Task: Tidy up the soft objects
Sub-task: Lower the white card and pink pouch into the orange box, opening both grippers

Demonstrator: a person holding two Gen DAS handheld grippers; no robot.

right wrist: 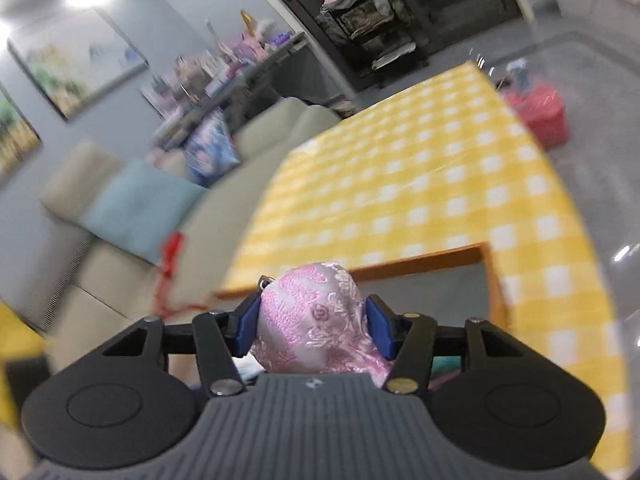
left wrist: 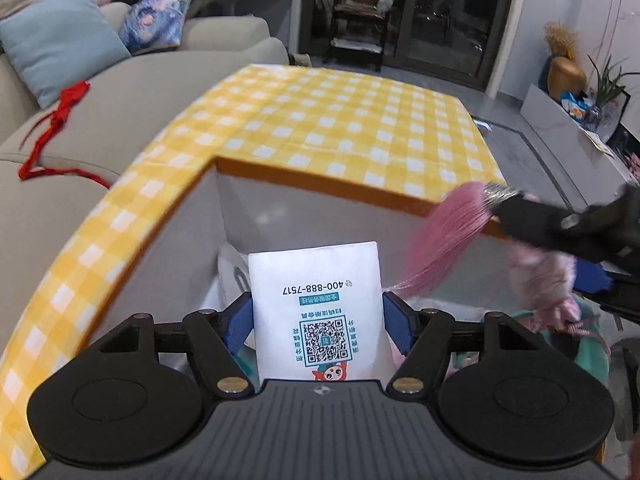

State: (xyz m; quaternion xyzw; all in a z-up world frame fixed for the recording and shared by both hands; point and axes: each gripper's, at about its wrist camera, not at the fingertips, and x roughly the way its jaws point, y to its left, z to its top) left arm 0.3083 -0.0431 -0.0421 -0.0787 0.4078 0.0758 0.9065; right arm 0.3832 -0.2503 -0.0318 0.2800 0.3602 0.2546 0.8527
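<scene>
My left gripper (left wrist: 318, 320) points down into a white-walled bin (left wrist: 256, 216) with an orange rim, sunk in a yellow checked tabletop (left wrist: 340, 120). A white packet (left wrist: 320, 300) printed with a QR code stands between its blue pads (left wrist: 240, 320); the pads sit at its side edges without visibly squeezing it. My right gripper (right wrist: 312, 320) is shut on a pink brocade pouch (right wrist: 316, 320). In the left wrist view the right gripper (left wrist: 552, 256) comes in from the right over the bin, with the pouch (left wrist: 540, 280) and its pink tassel (left wrist: 444, 236) hanging down.
Teal and pink soft items (left wrist: 588, 344) lie in the bin's right part. A beige sofa (left wrist: 120, 92) with a blue cushion (left wrist: 56, 40) and a red cord (left wrist: 60, 116) runs along the left. A red basket (right wrist: 540, 116) stands on the floor beyond the table.
</scene>
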